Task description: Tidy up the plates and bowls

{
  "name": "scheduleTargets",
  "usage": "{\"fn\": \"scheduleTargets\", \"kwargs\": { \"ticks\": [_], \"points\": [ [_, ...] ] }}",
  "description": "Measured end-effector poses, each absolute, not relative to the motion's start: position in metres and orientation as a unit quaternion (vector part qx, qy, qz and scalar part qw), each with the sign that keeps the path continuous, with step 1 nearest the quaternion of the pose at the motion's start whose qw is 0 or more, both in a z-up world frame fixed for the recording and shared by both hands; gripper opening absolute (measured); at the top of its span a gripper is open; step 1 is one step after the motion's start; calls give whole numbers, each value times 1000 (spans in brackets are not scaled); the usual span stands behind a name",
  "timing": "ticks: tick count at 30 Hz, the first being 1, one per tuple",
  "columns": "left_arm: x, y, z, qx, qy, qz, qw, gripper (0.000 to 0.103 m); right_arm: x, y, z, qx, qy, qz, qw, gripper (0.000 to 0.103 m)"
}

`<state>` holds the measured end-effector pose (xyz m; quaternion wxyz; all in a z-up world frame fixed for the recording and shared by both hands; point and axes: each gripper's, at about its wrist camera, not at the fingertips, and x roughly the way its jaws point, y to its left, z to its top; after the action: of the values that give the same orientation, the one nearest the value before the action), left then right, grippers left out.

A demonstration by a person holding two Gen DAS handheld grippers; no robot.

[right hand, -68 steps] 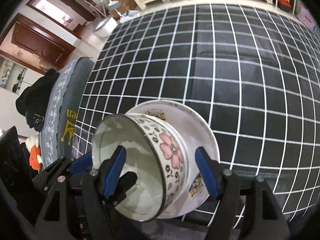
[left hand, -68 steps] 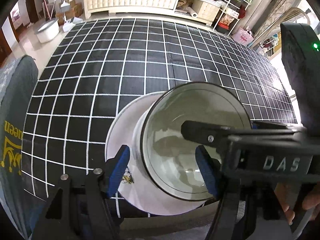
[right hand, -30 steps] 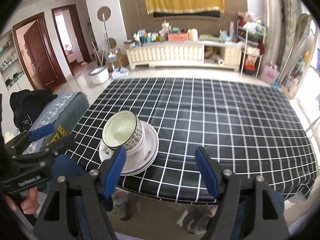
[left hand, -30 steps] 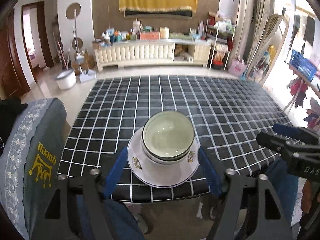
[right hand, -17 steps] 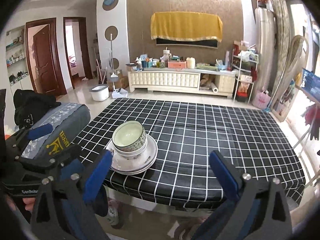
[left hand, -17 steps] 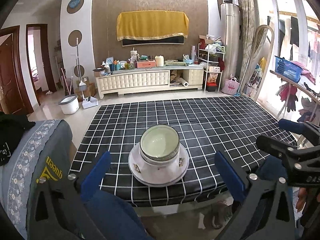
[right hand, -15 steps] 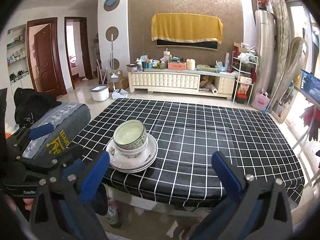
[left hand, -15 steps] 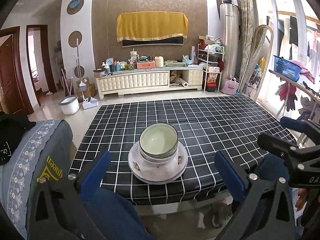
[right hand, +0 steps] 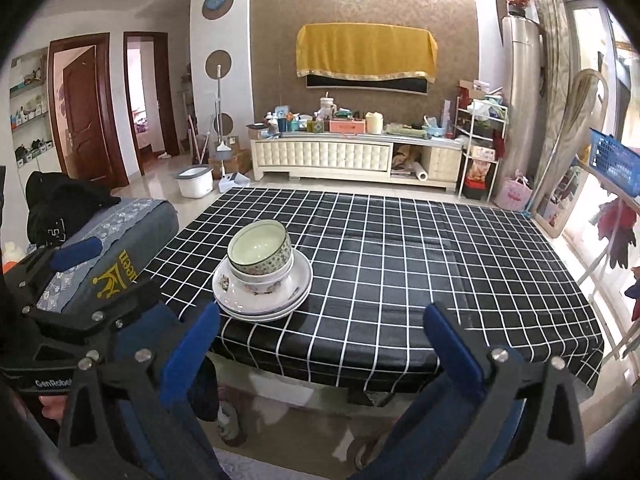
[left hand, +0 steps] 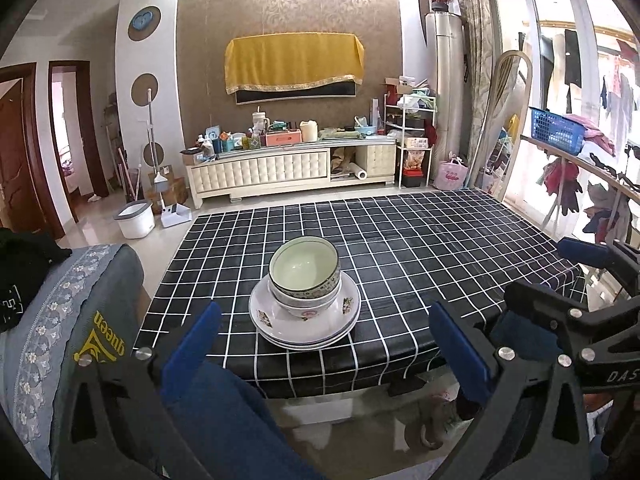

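Readable in yellow on the grey chair cover (left hand: pixel 80 320): "queen", turned sideways beside a crown emblem, partly cut off in the right wrist view. "DAS" in pale letters on the right gripper (left hand: pixel 600 364) body, seen from the left wrist. "GenRobot", cut off at the end, on the left gripper (right hand: pixel 52 376) body.

We are seeing glossy glazed ceramic bowls (left hand: pixel 304 276) and plates (left hand: pixel 305 326), a smooth, faintly shiny checked tablecloth (left hand: pixel 420 248), matt black plastic grippers with blue pads (left hand: pixel 460 350), and a cloth chair cover (left hand: pixel 72 320).
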<state>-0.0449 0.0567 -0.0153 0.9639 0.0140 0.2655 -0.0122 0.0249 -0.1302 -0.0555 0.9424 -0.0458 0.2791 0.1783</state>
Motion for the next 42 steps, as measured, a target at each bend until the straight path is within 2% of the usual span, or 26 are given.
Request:
{"fn": "scheduleTargets", "kwargs": {
  "ticks": [42],
  "points": [
    [-53, 56, -11, 3, 268, -16, 963, 103, 19, -132, -56, -54, 269, 175, 945, 103]
  ]
}}
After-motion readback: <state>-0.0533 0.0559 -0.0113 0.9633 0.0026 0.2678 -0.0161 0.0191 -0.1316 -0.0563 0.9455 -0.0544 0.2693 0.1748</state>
